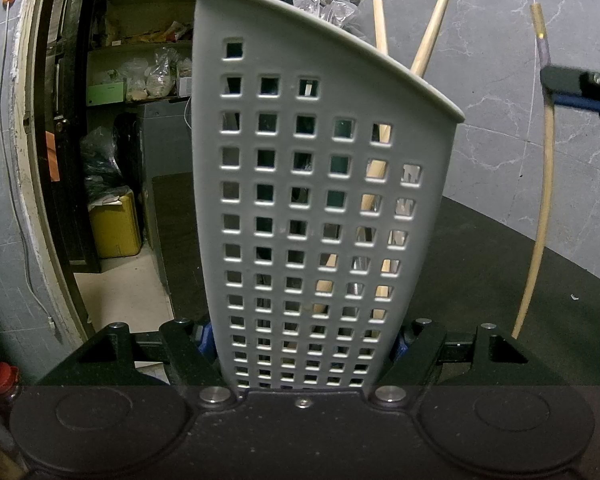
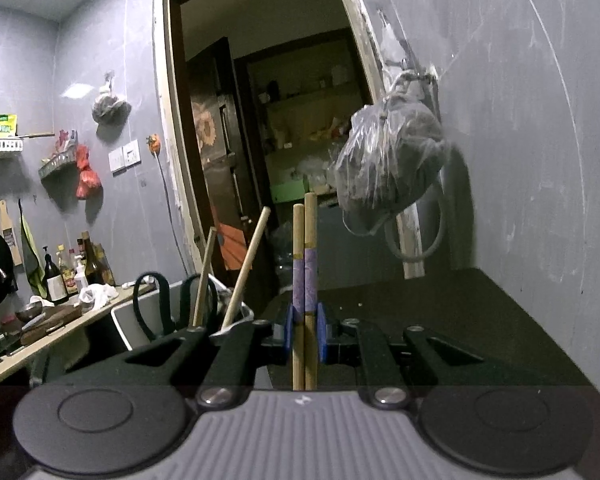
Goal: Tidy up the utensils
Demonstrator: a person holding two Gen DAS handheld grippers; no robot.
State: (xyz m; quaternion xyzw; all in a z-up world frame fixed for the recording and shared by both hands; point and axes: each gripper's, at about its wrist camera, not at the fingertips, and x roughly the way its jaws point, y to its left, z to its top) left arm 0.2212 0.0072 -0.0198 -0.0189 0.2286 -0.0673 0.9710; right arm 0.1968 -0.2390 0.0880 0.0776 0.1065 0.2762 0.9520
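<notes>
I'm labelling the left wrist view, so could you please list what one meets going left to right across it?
Yellow box → grey perforated utensil holder, gripped by the left claw → wooden sticks inside it → chopsticks held by the right claw.

Matt grey perforated plastic holder [image 1: 300, 200], smooth pale wooden chopsticks [image 2: 305, 272], matt black tabletop [image 2: 460, 312]

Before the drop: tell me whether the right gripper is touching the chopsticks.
Touching. In the right wrist view, the right gripper has its blue pads pressed against both sides of the chopsticks, which stand upright.
</notes>
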